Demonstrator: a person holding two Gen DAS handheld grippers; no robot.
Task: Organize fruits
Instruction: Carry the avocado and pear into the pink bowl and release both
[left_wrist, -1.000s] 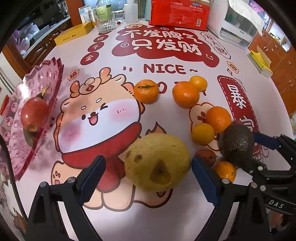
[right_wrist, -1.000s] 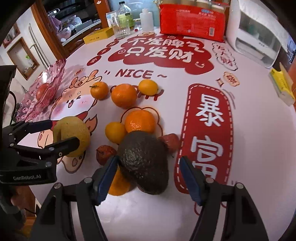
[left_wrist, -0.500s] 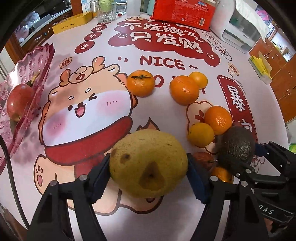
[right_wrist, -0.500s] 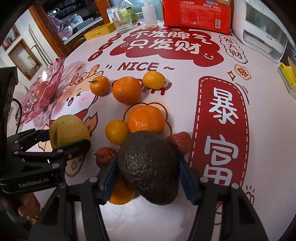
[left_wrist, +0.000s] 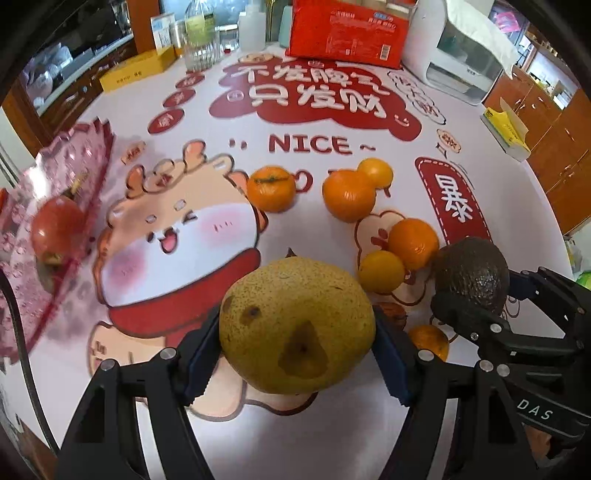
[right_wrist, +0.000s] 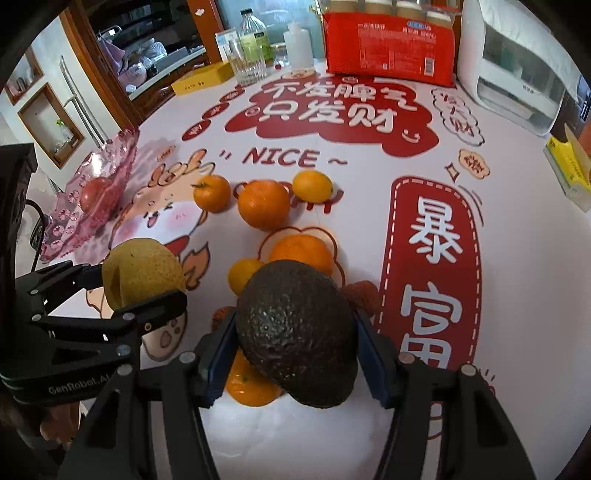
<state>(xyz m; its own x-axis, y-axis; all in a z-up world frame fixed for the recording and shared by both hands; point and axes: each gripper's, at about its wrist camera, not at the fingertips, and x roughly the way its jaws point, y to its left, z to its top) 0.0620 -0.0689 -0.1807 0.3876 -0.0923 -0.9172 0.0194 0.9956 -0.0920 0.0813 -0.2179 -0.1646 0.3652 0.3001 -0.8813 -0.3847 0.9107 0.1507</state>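
A pear is clamped between the left gripper's fingers; an avocado is clamped between the right gripper's fingers. Ahead of both fingertips, oranges are scattered on the tablecloth. Far left of the left fingers, an apple is seen in a dish.

Surface cover: white, printed with red characters and a cartoon animal.
Red package: upright at far edge.
White appliance: far right corner.
Yellow box: far left.
Clear bottle: beside yellow box.
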